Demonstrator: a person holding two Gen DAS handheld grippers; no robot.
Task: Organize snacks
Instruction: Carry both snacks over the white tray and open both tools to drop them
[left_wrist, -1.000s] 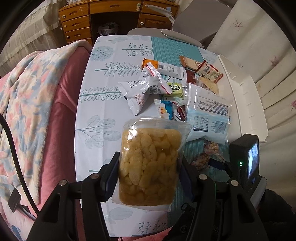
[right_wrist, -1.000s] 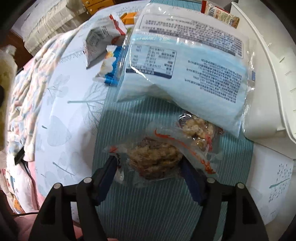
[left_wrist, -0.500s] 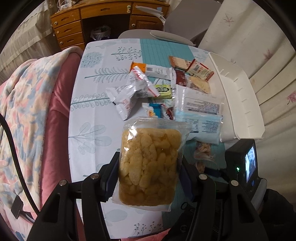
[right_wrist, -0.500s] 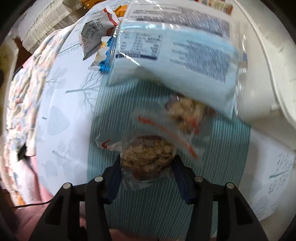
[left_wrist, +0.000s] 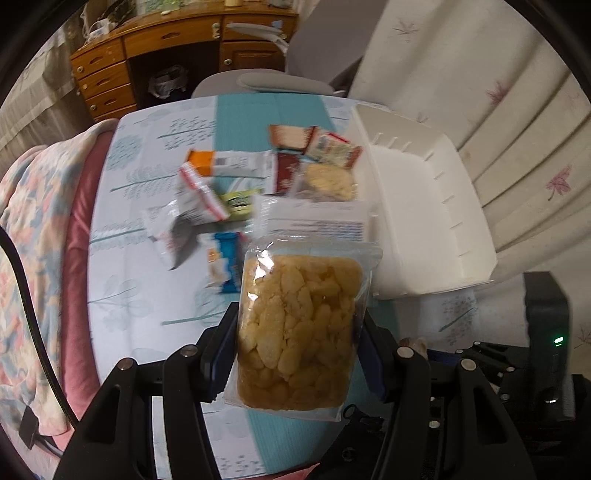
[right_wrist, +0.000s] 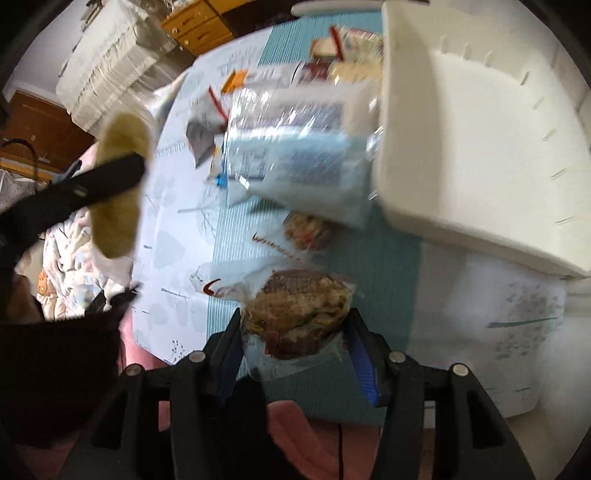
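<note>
1. The left gripper (left_wrist: 299, 347) pinches a clear plastic bag of pale yellow puffed snacks (left_wrist: 301, 328) between its blue-padded fingers; the bag stands upright in the grip, lifted off the table.
2. The right gripper (right_wrist: 295, 332) pinches a clear wrapped brown grain cake (right_wrist: 299, 314) at its two sides. Its jaws closed in on this cake within the last second, and have held steady since. The cake is raised above the striped teal runner (right_wrist: 369, 266).
3. The landmark is the white rectangular plastic bin (left_wrist: 417, 206), which sits on the table covered by a white leaf-print cloth (left_wrist: 147, 295).
4. Just beside the bin's near long wall lies a large pale-blue and white printed packet (right_wrist: 291, 162); one of its edges appears to touch the bin.
5. A second clear-wrapped grain cake (right_wrist: 306, 229) lies on the runner, near the bin's near corner and partly under the blue packet.
6. Farther from the bin, beyond the blue packet, a loose cluster of small snack packets (left_wrist: 236, 184) lies scattered; red, orange, green and white wrappers show, blurred.
7. In the right wrist view the yellow puffed-snack bag hangs well apart from the bin, off to the side over a flowered blanket (left_wrist: 26, 221).
</note>
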